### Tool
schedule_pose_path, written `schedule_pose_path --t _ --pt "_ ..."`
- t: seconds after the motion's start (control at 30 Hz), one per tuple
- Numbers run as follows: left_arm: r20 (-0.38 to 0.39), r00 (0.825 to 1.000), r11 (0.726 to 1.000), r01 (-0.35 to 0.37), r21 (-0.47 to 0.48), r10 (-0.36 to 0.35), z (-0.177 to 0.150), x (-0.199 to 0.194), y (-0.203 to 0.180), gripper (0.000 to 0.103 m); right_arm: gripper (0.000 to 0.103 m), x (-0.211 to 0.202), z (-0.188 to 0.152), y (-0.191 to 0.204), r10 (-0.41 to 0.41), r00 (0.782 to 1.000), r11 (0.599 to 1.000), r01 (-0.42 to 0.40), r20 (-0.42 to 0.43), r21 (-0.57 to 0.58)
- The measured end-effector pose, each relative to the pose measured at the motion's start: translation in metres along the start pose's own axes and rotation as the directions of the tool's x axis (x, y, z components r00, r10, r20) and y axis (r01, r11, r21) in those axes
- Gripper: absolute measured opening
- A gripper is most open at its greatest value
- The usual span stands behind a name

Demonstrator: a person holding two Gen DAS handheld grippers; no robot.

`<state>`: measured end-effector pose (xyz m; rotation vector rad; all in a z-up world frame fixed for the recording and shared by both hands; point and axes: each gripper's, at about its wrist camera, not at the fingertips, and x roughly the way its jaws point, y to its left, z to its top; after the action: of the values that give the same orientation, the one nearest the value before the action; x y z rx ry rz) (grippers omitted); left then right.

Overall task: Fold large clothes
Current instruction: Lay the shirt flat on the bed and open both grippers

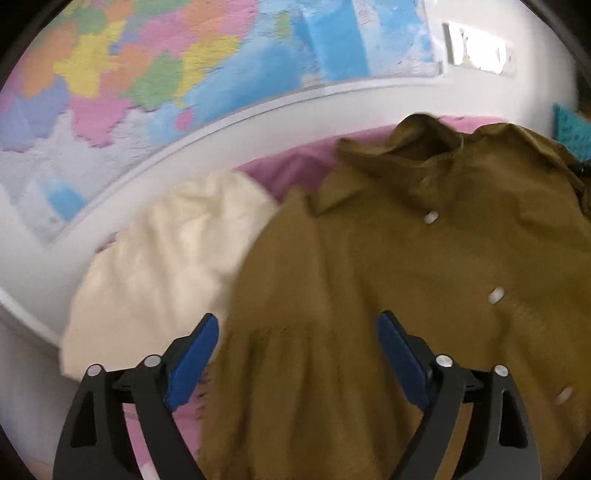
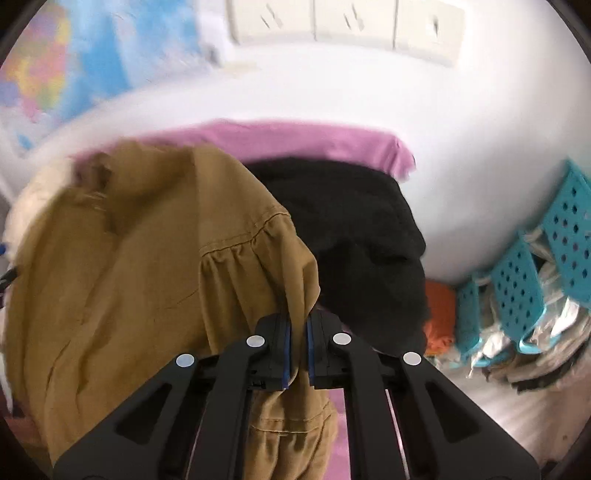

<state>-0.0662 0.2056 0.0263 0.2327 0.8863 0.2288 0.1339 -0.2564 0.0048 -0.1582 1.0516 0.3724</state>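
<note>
1. Pink sheet (image 1: pixel 291 166) covers the surface where all the clothes are lying, with a white wall behind it. Everything below is placed relative to the brown shirt, since it's the big thing in both views.
2. Closest in the right wrist view: the right gripper (image 2: pixel 298 343) has its jaws pinched nearly together on a bunched fold of the brown shirt (image 2: pixel 147 266), just below the gathered seam. Cloth runs up between the blue pads and hangs down under them too.
3. Closest in the left wrist view: the left gripper (image 1: pixel 297 354) has its jaws spread wide, hovering over the lower part of the brown shirt (image 1: pixel 388 277). Nothing is pinched; the fabric just shows in the gap between the fingers.
4. The shirt itself lies front-up with its white buttons (image 1: pixel 495 295) in a row and the collar at the far end.
5. A cream garment (image 1: pixel 166 258) sits right against the shirt's left edge as the left camera sees it.
6. A black garment (image 2: pixel 362 251) is piled beside the shirt on the other side, seen from the right wrist.
7. Past the black pile there's something orange (image 2: pixel 439 314) and a teal perforated basket (image 2: pixel 517 288) with stuff in it; can't tell what exactly.
8. Farthest beyond the shirt's collar: a colourful map (image 1: pixel 147 74) on the wall, and a row of white wall sockets (image 2: pixel 347 26).
</note>
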Motion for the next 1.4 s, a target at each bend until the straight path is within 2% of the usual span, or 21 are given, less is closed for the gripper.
schedule_pose_path --t 0.03,0.13,0.27,0.3,0.4,0.43,0.47,0.5,0.53,0.6,0.67,0.73,0.83,0.9,0.93,0.97,1.03,1.13,1.17,1.27,1.4 --pt "-0.007 1.000 1.000 0.002 0.003 -0.002 -0.006 -0.002 0.001 0.088 0.015 0.014 -0.003 -0.003 0.006 0.999 1.000 -0.005 -0.041 0.030" --pt "-0.027 0.999 0.999 0.041 0.026 -0.041 -0.029 -0.011 0.002 0.093 0.057 0.028 -0.025 -0.010 -0.004 0.997 0.996 0.011 -0.081 0.085" --pt "-0.048 0.999 0.995 0.016 0.101 -0.011 -0.056 -0.011 -0.010 0.096 0.091 -0.014 -0.070 -0.017 0.137 0.991 0.981 -0.137 0.004 0.139" --pt "-0.053 0.999 0.992 0.004 0.124 0.003 -0.062 -0.010 -0.014 0.096 0.093 -0.023 -0.077 -0.014 0.158 0.987 0.978 -0.158 0.006 0.137" --pt "-0.090 0.996 0.991 0.013 0.133 -0.001 -0.069 0.006 -0.020 0.095 0.093 -0.039 -0.120 0.002 0.245 0.968 0.967 -0.240 -0.048 0.091" --pt "-0.100 0.995 0.991 0.016 0.134 -0.003 -0.071 0.011 -0.023 0.093 0.081 -0.039 -0.122 0.009 0.242 0.968 0.969 -0.238 -0.059 0.072" --pt "-0.110 0.994 0.990 0.013 0.138 0.003 -0.073 0.016 -0.025 0.086 0.042 -0.042 -0.133 0.018 0.232 0.970 0.972 -0.229 -0.066 0.050" --pt "-0.120 0.993 0.990 0.000 0.144 0.018 -0.075 0.020 -0.027 0.075 0.020 -0.045 -0.142 0.024 0.221 0.972 0.975 -0.220 -0.081 0.032" --pt "-0.119 0.993 0.989 -0.006 0.149 0.025 -0.076 0.022 -0.028 0.069 0.007 -0.046 -0.145 0.025 0.214 0.972 0.977 -0.212 -0.098 0.035" --pt "-0.100 0.994 0.989 -0.021 0.148 0.036 -0.078 0.021 -0.025 0.047 0.006 -0.068 -0.141 0.017 0.171 0.984 0.985 -0.170 -0.052 0.027" --pt "-0.099 0.994 0.991 -0.031 0.128 0.044 -0.078 0.021 -0.017 0.035 0.006 -0.099 -0.127 0.010 0.091 0.995 0.996 -0.091 0.035 0.014" --pt "-0.097 0.995 0.997 -0.006 0.083 0.014 -0.076 0.017 -0.005 0.034 0.006 -0.124 -0.105 -0.003 -0.054 0.991 0.998 0.052 0.119 0.020" --pt "-0.083 0.996 0.998 -0.021 0.062 0.026 -0.076 0.012 0.004 0.036 0.011 -0.114 -0.084 -0.028 -0.043 0.995 0.996 0.035 0.095 0.084" --pt "-0.070 0.993 0.992 -0.090 0.089 0.096 -0.077 0.010 0.000 0.052 0.033 -0.087 -0.081 -0.037 -0.090 0.995 0.988 0.084 0.044 0.130" --pt "-0.065 0.990 0.988 -0.119 0.097 0.126 -0.077 0.010 -0.002 0.056 0.069 -0.075 -0.082 -0.035 -0.125 0.992 0.985 0.124 0.006 0.120" --pt "-0.061 0.987 0.985 -0.140 0.103 0.147 -0.078 0.009 -0.003 0.058 0.082 -0.066 -0.086 -0.030 -0.225 0.974 0.969 0.224 -0.003 0.107" --pt "-0.067 0.988 0.987 -0.132 0.091 0.138 -0.079 0.006 -0.002 0.060 0.072 -0.076 -0.103 -0.022 -0.287 0.956 0.954 0.279 0.067 0.113" --pt "-0.055 0.994 0.994 -0.088 0.059 0.091 -0.083 -0.004 0.005 0.069 0.068 -0.110 -0.131 0.005 -0.089 0.970 0.991 0.063 0.224 0.121" --pt "-0.044 0.998 0.998 -0.044 0.045 0.046 -0.085 -0.011 0.007 0.071 0.070 -0.117 -0.146 0.023 0.047 0.966 0.994 -0.069 0.254 0.079" --pt "0.000 0.998 0.997 0.069 0.046 -0.069 -0.095 -0.027 0.006 0.090 0.074 -0.098 -0.176 0.060 0.297 0.940 0.952 -0.304 0.171 0.018" --pt "-0.007 0.996 0.989 0.090 0.114 -0.090 -0.109 -0.028 -0.011 0.090 0.072 -0.047 -0.202 0.094 0.460 0.886 0.884 -0.463 0.055 0.057"
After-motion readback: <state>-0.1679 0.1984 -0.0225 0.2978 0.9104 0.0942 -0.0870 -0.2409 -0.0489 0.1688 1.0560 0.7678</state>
